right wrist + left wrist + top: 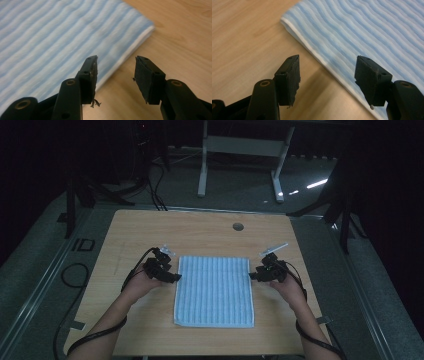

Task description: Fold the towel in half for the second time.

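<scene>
Left gripper [327, 75]: jaws spread, held over towel [214, 290] edge at 9 o'clock.
Right gripper [116, 75]: jaws spread, straddling the 3 o'clock edge.
Table [200, 232]: bare wood left toward 12.

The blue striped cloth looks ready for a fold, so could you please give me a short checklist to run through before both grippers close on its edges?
1. Cloth lies flat and spread on the table: ok.
2. Left gripper jaws stand apart with nothing between the pads: ok.
3. Right gripper jaws stand apart with nothing between the pads: ok.
4. Left gripper straddles the cloth's side edge, one jaw over wood, one over cloth: ok.
5. Right gripper straddles the opposite edge the same way: ok.
6. Lower jaw can slip under every layer of the edge: cannot tell.
</scene>
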The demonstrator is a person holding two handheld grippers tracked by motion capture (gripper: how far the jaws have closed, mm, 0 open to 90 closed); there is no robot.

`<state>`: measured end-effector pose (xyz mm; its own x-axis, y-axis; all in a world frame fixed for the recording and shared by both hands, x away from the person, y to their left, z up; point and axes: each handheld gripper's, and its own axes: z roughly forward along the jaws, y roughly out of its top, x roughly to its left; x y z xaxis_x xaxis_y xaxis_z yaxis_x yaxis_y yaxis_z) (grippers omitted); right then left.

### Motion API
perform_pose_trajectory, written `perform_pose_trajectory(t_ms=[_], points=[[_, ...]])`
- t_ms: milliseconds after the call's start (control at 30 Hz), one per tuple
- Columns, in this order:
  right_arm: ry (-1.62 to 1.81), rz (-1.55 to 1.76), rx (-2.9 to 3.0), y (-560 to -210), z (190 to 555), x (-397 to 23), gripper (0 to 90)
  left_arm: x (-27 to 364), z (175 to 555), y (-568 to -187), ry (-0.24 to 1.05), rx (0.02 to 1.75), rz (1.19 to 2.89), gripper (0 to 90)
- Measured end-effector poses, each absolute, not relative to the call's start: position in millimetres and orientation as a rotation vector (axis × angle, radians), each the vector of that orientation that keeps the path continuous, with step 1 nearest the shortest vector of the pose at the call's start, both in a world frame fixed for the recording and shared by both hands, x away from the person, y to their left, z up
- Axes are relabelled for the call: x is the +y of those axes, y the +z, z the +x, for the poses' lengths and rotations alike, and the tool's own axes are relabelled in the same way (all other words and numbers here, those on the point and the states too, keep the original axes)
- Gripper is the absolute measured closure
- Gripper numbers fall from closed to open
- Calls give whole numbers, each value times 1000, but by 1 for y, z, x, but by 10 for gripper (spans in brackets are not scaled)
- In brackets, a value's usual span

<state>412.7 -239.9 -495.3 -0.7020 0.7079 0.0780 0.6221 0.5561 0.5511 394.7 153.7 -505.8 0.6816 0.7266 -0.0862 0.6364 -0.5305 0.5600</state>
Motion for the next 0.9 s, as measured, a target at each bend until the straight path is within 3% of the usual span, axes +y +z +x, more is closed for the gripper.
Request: perform_pose_trajectory(t_ms=[567,900], points=[[851,1219,2570,-482,472,-228,491,135,450,-510,213,1095,2313,369],[744,1319,2602,-503,493,-212,492,137,462,-517,158,1091,2246,421]])
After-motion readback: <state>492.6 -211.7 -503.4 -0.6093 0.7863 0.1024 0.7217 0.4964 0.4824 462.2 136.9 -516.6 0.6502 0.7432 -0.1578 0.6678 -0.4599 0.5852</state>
